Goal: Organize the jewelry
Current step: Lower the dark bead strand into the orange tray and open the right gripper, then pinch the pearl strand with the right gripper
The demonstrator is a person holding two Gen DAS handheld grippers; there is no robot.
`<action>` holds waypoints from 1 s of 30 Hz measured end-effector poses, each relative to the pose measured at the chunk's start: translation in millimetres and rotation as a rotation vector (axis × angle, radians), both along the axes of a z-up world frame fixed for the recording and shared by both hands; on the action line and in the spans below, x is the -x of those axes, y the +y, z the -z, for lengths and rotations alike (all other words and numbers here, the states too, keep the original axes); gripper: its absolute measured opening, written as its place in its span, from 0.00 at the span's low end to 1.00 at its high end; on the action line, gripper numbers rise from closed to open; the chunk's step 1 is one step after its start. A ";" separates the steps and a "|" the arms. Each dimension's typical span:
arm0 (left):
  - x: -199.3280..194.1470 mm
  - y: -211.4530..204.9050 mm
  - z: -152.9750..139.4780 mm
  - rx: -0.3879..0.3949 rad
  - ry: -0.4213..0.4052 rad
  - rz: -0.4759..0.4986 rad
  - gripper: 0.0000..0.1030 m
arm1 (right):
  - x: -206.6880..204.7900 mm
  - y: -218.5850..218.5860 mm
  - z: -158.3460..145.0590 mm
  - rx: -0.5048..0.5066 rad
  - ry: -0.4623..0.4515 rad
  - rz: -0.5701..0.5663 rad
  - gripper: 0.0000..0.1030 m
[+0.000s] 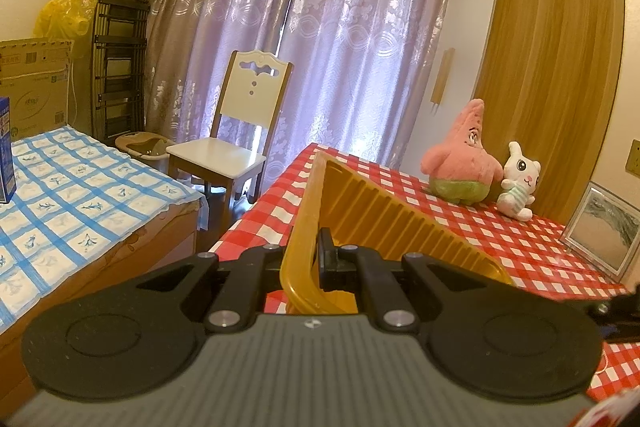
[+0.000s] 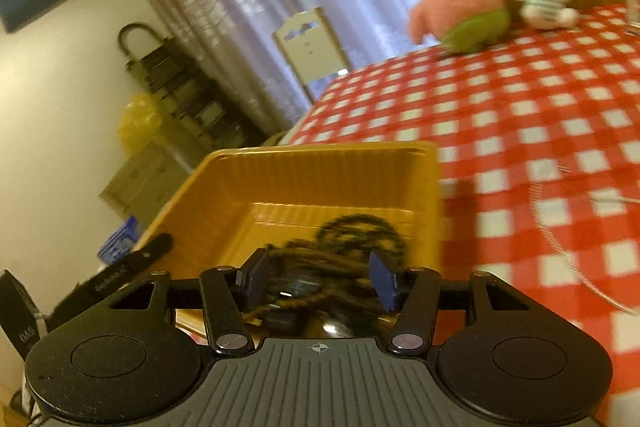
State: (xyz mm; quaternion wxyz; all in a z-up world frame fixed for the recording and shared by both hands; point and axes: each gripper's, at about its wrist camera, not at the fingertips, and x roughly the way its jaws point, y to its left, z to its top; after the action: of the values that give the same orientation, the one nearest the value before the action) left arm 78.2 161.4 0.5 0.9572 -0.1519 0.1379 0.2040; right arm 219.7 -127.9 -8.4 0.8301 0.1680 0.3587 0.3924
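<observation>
A yellow ribbed plastic tray is tilted up above the red-checked table. My left gripper is shut on the tray's near rim. In the right wrist view the same tray holds dark beaded jewelry in a blurred tangle. My right gripper is open just above the tray, its blue-padded fingers either side of the beads and touching nothing I can see. A thin silver chain lies on the checked cloth to the right of the tray.
A pink star plush and a white bunny plush sit at the table's back, with a framed picture at the right. A white chair and a blue-checked bed stand to the left.
</observation>
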 end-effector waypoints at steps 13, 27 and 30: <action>3.0 3.2 1.3 -0.007 0.004 -0.003 0.06 | -4.2 -118.1 30.5 0.269 -0.059 0.313 0.54; 4.5 7.3 -0.6 -0.016 0.010 -0.002 0.06 | -46.4 -129.4 58.0 0.495 -0.140 0.305 0.27; 4.5 7.5 -0.6 -0.019 0.011 -0.002 0.06 | -50.2 -124.6 59.3 0.516 -0.149 0.305 0.22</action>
State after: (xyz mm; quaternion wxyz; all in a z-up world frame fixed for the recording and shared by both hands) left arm 73.7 168.9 1.1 0.9576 -0.1420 0.1409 0.2072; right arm 269.9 -252.5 -67.7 0.9187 -0.0256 0.3553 0.1703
